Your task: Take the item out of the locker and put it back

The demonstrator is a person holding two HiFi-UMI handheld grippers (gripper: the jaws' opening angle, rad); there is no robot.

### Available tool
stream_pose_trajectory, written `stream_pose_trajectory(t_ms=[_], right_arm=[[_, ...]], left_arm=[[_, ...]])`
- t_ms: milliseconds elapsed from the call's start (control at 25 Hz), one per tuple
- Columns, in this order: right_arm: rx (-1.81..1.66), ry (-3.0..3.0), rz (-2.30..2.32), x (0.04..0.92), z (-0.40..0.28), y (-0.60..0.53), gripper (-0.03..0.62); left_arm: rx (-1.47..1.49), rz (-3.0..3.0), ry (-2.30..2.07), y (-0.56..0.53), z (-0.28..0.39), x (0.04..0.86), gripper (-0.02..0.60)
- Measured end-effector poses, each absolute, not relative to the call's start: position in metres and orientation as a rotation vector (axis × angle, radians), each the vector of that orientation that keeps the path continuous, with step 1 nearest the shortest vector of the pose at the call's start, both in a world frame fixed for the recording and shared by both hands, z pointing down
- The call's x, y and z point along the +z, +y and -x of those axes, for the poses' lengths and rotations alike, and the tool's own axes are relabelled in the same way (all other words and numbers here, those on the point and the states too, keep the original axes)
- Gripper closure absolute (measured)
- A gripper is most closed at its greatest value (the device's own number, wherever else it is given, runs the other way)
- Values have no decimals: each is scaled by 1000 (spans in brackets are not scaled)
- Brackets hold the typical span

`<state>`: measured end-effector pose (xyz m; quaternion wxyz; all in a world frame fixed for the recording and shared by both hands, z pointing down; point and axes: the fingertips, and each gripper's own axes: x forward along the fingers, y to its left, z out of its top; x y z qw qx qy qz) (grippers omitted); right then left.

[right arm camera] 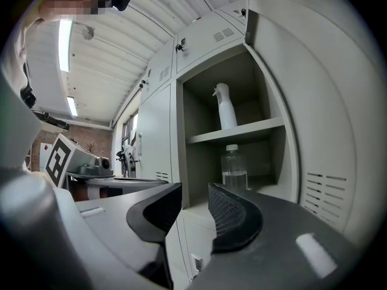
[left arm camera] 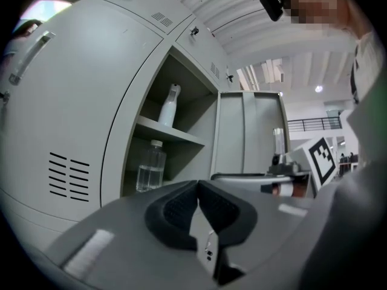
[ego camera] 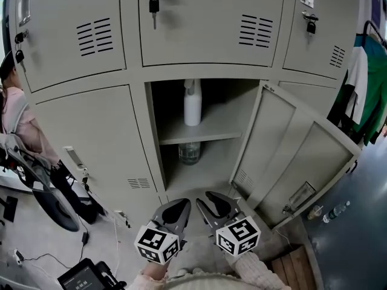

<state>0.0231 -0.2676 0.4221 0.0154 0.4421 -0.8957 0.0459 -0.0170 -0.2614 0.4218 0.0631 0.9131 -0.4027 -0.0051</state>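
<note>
**Ann:** Spray bottle (ego camera: 192, 104) first. It's white and stands upright on the shelf (ego camera: 208, 135) inside the open locker (ego camera: 242, 110), nozzle at the top.

**Ben:** Anything under it?

**Ann:** A clear water bottle (ego camera: 189, 152), also upright, on the floor of the same compartment. It sits almost straight below the spray bottle, towards the back. From the gripper views it looks partly full.

**Ben:** And the door?

**Ann:** The door (ego camera: 290, 156) is swung wide to the right, so the whole compartment is in plain sight.

**Ben:** Where are the grippers?

**Ann:** Low in front of the opening, side by side, both pointing at the locker. Neither is inside it, and neither touches a bottle or the shelf.

**Ben:** Left one?

**Ann:** The left gripper (left arm camera: 198, 185) has its jaws together, dark pads meeting at the tips, with nothing caught in them.

**Ben:** Right one?

**Ann:** The right gripper (right arm camera: 195, 192) has its jaws apart by a narrow gap, and that gap is empty. Looking along its jaws, the water bottle stands beyond them, well apart, with the spray bottle above it.

**Ben:** What else is around?

**Ann:** A key (ego camera: 154, 6) hangs from the lock of the closed locker directly above. A seated person (ego camera: 21, 122) is at the far left, and green clothes (ego camera: 366, 86) hang at the far right.
</note>
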Motion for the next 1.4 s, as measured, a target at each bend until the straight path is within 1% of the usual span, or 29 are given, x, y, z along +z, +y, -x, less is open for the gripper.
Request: stream_pose_trajectory(t_ms=[120,240,520,640,680,720,880,1040,1400], right_arm=[[152,-2766,-1369,431,-20,-283,468],[168,-2743,-1384,437,-17,-303,433],[183,-2691,-1427,443,-14,-357,312],[212,-2673,-1440,446,-11,-382,270],[221,-2672,-1436,447,-9,-390,227],[227,-2671,-1431,448,-8,-396,200],[233,-2652,-1427,453,-3,-421,160],[231,-2625,-1408,456,1,-442,134],[244,-2545,-1448,459,-1,-487,117]], left_arm=[[2,-2755,-1215,-272,17,429,574],[17,-2744,-1210,-281,18,435,575],[6,-2756,-1199,-299,20,436,575],[-2,-2758,-1194,-308,21,436,574],[-2,-2759,-1192,-311,21,437,575],[0,-2761,-1188,-314,20,438,575],[7,-2770,-1168,-324,16,440,574],[6,-2772,-1154,-332,13,441,575],[5,-2764,-1126,-342,12,444,575]])
